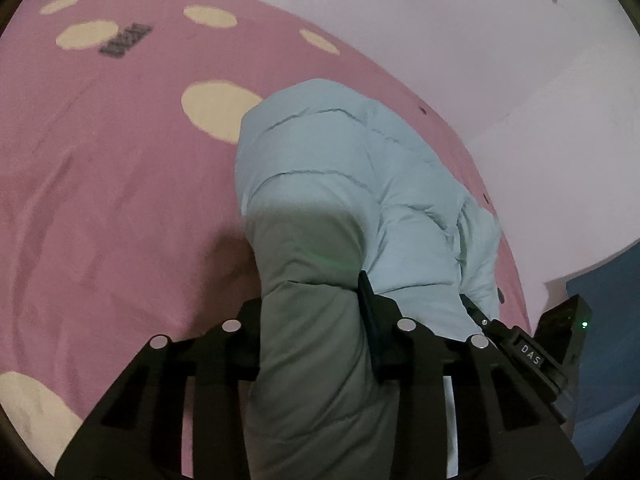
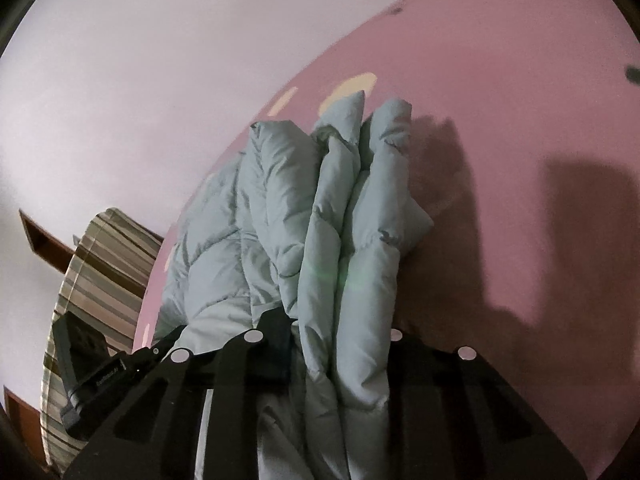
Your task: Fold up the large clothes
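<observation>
Left wrist, both hand-held grippers (image 1: 312,320) (image 2: 340,336) pinching puffer jacket (image 1: 344,168), stretched lengthwise away.

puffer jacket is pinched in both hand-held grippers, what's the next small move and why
Probably lower both together toward the pink bedsheet. The left hand-held gripper and right hand-held gripper each clamp bunched folds of the puffer jacket, which hangs draped, not yet flat.
</observation>
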`<state>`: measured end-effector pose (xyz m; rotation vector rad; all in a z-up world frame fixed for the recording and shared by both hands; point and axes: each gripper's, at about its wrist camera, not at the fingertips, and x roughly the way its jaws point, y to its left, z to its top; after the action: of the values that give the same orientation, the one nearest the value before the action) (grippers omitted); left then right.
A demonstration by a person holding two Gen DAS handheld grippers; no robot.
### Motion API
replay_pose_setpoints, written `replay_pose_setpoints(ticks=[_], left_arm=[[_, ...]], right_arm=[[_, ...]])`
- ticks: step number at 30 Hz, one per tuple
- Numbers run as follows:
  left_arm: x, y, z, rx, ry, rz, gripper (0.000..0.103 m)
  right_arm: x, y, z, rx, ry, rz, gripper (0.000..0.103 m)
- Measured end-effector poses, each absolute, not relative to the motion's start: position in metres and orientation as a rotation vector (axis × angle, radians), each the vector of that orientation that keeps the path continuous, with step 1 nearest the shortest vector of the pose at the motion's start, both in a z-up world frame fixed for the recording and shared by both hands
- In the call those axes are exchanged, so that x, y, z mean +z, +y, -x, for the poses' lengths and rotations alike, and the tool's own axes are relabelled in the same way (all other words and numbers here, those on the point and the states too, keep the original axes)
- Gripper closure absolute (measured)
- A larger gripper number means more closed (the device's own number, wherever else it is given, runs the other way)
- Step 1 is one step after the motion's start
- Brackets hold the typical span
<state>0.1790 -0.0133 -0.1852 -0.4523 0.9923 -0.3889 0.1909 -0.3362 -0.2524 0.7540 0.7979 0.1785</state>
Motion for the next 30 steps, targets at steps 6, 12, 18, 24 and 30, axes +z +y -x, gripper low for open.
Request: replay_pose_setpoints(ticks=[6, 12, 18, 24, 30], left_arm=[[-0.158, 0.007, -0.178, -0.372, 0.931, 0.466, 0.069], [-0.131, 0.032, -0.196, -0.323, 0.872, 0.451, 0.069], [-0.126, 0.056, -0.219, -0.265, 0.85, 0.448, 0.069], [-0.14, 0.075, -0.244, -0.225, 0.852, 0.458, 0.069], [-0.161, 0.081, -0.265, -0.206, 0.868, 0.462, 0.069]], right_arm=[[-0.221, -0.317, -0.206, 0.233, 0.742, -0.696, 0.081], [-0.205, -0.291, -0.241, 0.296, 0.722, -0.672, 0.081], [-0.207, -0.264, -0.28, 0.353, 0.727, -0.665, 0.081], [-0.218, -0.249, -0.291, 0.357, 0.737, -0.658, 0.081], [-0.238, -0.242, -0.301, 0.357, 0.763, -0.646, 0.081]])
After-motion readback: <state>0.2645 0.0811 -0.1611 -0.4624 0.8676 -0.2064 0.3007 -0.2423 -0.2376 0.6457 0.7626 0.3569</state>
